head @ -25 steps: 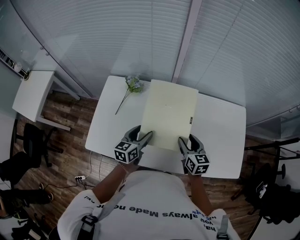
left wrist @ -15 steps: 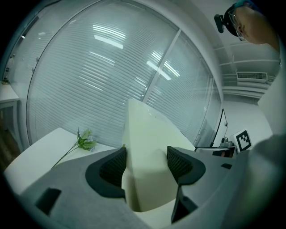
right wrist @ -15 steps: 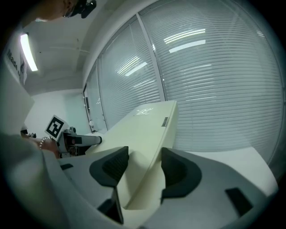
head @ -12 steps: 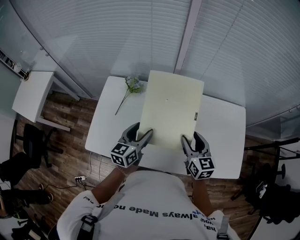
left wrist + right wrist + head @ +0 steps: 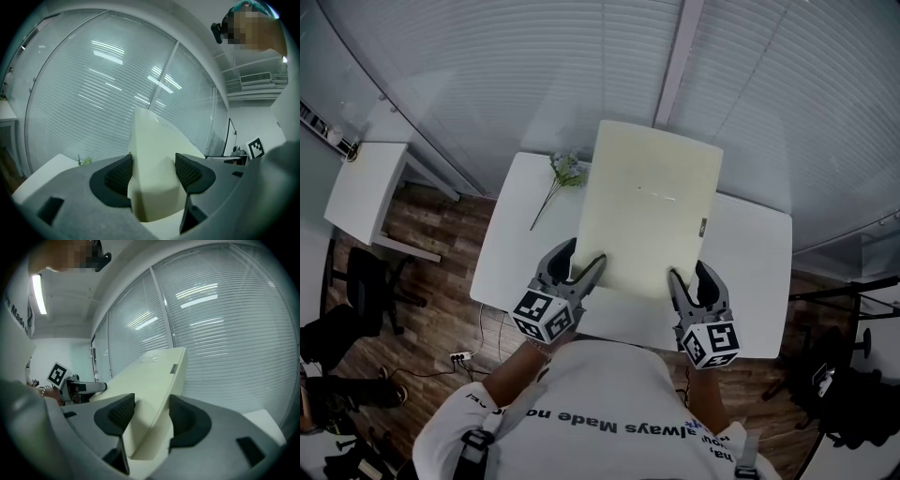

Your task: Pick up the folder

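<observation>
My left gripper [image 5: 581, 259] and right gripper [image 5: 690, 273] clamp the folder [image 5: 647, 211] at six o'clock; its unsupported twelve-o'clock end could lever free.

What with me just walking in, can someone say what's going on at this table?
A person holds a gripper in each hand. The left gripper and the right gripper are shut on the near edge of a cream folder, holding it up above the white table. A flower sprig lies at the table's far left.

The pale cream folder [image 5: 649, 211], closed, is held in mid-air, broad face up.
</observation>
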Available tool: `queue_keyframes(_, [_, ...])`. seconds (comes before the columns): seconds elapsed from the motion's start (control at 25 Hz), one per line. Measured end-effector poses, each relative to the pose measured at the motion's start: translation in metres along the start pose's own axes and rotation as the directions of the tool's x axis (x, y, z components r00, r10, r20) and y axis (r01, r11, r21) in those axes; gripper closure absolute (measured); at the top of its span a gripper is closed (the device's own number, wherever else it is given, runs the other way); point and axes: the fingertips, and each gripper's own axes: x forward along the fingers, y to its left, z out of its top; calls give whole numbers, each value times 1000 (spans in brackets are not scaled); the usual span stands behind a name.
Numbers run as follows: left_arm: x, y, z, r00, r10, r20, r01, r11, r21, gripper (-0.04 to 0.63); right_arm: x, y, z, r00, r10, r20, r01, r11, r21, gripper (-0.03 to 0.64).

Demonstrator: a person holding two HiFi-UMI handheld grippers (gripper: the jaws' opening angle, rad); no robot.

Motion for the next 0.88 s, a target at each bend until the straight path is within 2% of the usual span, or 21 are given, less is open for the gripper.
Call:
queue_keyframes(0.56, [-8, -25, 53, 993, -16, 118, 13, 1000, 27, 308, -20, 5, 58, 993, 8, 116, -1, 998, -63, 385])
queue_keyframes(0.88, [-14, -28, 67, 989, -21, 148, 15, 999, 37, 308, -22, 11, 70, 989, 14, 145, -4, 997, -71, 385])
